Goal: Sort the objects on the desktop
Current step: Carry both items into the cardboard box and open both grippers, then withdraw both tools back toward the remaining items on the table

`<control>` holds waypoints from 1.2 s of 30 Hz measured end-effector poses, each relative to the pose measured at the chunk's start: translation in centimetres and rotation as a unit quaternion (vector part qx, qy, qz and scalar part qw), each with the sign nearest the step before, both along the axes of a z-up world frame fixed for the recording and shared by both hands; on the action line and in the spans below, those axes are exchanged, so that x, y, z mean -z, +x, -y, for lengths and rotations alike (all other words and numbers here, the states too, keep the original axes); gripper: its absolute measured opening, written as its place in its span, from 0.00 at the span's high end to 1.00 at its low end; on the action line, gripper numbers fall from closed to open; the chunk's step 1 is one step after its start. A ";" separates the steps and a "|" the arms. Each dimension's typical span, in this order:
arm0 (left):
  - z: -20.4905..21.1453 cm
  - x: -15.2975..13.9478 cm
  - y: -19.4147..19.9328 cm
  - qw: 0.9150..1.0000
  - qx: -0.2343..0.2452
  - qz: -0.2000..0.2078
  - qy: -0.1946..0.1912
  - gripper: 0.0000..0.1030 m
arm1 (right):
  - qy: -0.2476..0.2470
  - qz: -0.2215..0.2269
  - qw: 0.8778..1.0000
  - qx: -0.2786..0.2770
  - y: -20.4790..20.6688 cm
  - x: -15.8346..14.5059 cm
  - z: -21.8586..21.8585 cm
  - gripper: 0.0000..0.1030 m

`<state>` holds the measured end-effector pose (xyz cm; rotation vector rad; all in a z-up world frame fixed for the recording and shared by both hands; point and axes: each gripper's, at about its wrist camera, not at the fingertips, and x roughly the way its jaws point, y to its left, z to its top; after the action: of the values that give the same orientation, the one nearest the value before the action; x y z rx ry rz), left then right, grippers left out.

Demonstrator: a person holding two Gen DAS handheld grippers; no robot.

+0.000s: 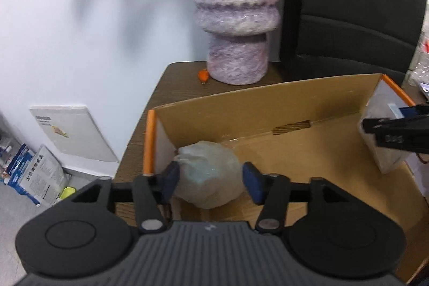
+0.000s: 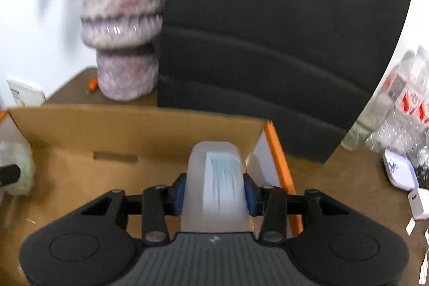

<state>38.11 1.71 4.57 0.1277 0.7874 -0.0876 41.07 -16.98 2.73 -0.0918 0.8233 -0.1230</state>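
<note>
Both grippers tilt down over the cardboard box (image 1: 268, 109): left gripper (image 1: 211, 180) fingers parted, right gripper (image 2: 214, 190) fingers apparently barely touching their load.

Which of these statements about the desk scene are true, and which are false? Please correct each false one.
1. The left gripper has a pale crumpled bundle between its fingers. True.
2. The cardboard box has blue edges. False: its edges are orange.
3. The right gripper has a frosted plastic packet between its fingers. True.
4. The fuzzy purple pot stands inside the box. False: it stands on the desk behind the box.
5. A black chair back rises behind the box. True.
</note>
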 end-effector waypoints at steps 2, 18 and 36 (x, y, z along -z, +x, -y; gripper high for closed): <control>0.1 -0.6 -0.6 1.000 0.001 0.016 0.000 0.23 | -0.012 -0.005 1.000 0.009 -0.1 -0.1 -0.2 0.43; -3.8 -9.1 -11.6 0.993 -0.057 0.004 -0.099 0.00 | 0.073 0.007 0.997 -0.007 -11.6 -9.7 0.7 0.14; -1.3 -0.2 -32.5 0.986 -0.010 0.139 -0.090 0.00 | 0.063 0.118 0.988 -0.072 -34.3 -3.6 -1.7 0.07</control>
<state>5.60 2.97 4.75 -0.0398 0.4995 -0.1191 6.77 -15.27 6.34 -0.0173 0.5835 0.0541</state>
